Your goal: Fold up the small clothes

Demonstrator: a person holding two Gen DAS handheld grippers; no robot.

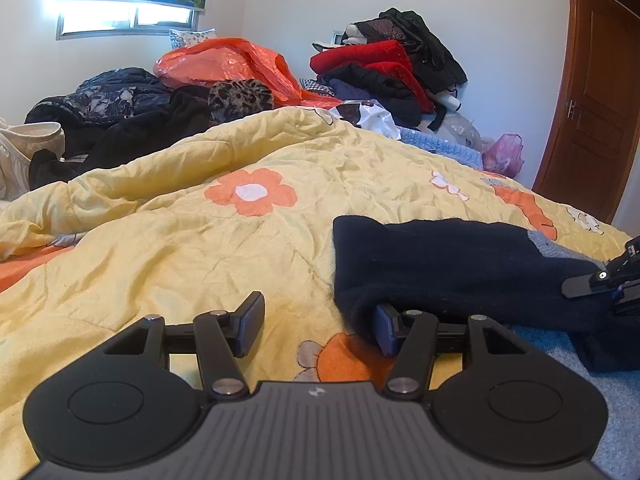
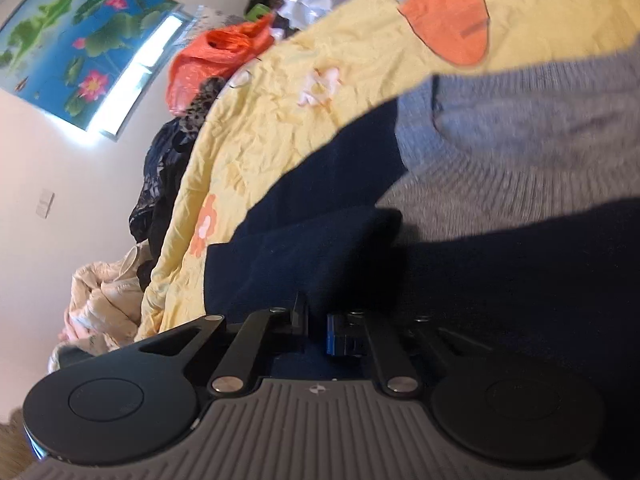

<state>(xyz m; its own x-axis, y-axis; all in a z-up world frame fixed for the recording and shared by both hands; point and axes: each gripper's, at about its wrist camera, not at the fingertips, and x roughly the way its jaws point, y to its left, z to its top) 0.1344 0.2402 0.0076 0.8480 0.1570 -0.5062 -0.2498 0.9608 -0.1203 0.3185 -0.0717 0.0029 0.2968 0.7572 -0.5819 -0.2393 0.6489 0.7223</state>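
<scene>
One small dark blue jumper (image 1: pixel 460 264) lies on the bed, at about four o'clock on the yellow quilt (image 1: pixel 200 248). It has one grey part (image 2: pixel 520 152) near its top.

There are two tools. The left tool (image 1: pixel 318 330) is about half open. Its left finger rests on the quilt, and its right finger (image 1: pixel 386 330) is tucked under the near edge of the jumper. It does not pinch anything. The right tool (image 2: pixel 316 326) is almost shut, with a fold of the dark blue jumper between its fingers. From the left tool, the right tool shows at three o'clock, on the jumper.

The quilt has orange flowers; one big flower (image 1: pixel 251 192) sits at twelve o'clock from the left tool.

Far back on the bed there are two heaps of clothes: a dark heap (image 1: pixel 116 116) at ten o'clock and a red and black heap (image 1: pixel 384 64) at one o'clock. Between them lies one orange plastic bag (image 1: pixel 232 64); what is in it I cannot tell. One small pink bag (image 1: pixel 505 154) sits by the brown door (image 1: pixel 592 100).
</scene>
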